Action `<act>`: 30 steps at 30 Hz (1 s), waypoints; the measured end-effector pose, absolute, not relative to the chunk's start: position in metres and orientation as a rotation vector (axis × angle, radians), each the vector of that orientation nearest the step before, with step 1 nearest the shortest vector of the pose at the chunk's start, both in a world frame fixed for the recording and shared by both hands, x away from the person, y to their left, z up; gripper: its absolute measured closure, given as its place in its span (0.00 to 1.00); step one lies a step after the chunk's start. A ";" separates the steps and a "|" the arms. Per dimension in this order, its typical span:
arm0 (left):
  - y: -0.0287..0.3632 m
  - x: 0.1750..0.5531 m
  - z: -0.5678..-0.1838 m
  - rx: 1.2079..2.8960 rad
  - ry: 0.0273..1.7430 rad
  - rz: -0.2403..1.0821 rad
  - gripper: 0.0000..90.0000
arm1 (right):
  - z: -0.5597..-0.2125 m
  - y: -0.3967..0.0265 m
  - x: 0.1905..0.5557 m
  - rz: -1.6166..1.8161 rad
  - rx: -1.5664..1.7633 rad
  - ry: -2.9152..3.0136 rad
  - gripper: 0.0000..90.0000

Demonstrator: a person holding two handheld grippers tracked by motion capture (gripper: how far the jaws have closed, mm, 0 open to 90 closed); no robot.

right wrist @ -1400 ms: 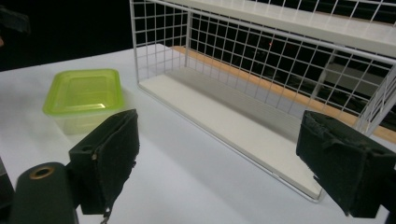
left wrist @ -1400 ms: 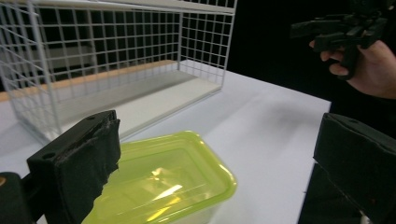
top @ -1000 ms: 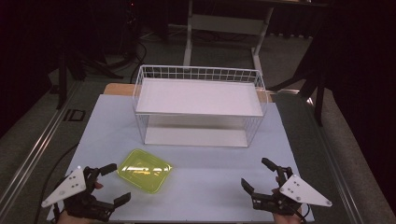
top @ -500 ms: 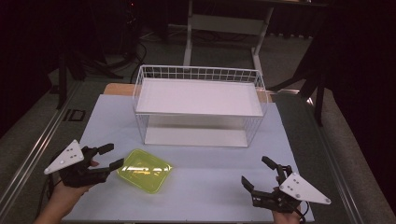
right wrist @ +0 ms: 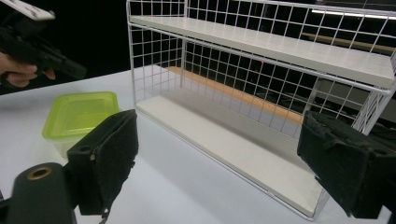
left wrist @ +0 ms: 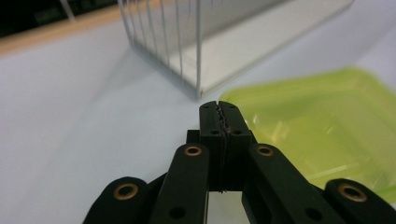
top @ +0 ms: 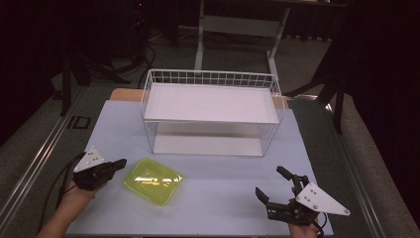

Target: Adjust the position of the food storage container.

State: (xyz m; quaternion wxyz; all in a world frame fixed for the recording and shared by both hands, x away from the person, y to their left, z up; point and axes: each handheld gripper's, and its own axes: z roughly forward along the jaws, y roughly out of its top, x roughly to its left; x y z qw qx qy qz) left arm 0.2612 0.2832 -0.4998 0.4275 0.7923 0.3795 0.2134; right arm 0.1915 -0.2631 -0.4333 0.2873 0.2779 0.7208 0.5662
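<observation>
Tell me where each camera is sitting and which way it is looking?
High view: above the table, looking forward and down at the wire shelf rack; forearm, left gripper, right gripper.
Left gripper view: on that gripper, along shut jaws toward the green container.
Right gripper view: on that gripper, between open jaws at the rack.
Shared: all three views show container and rack.

One green container [top: 152,181], one wire rack [top: 210,111], two tongs [top: 121,163] [top: 275,184]
</observation>
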 end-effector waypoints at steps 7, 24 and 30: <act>0.285 0.266 -0.519 2.084 0.995 0.462 1.00 | -0.434 -0.263 0.192 1.512 0.744 1.928 0.14; 0.259 0.261 -0.532 2.172 0.943 0.308 1.00 | -0.435 -0.264 0.193 1.524 0.753 1.936 0.14; 0.243 0.257 -0.535 2.178 0.909 0.262 1.00 | -0.434 -0.264 0.193 1.525 0.749 1.931 0.14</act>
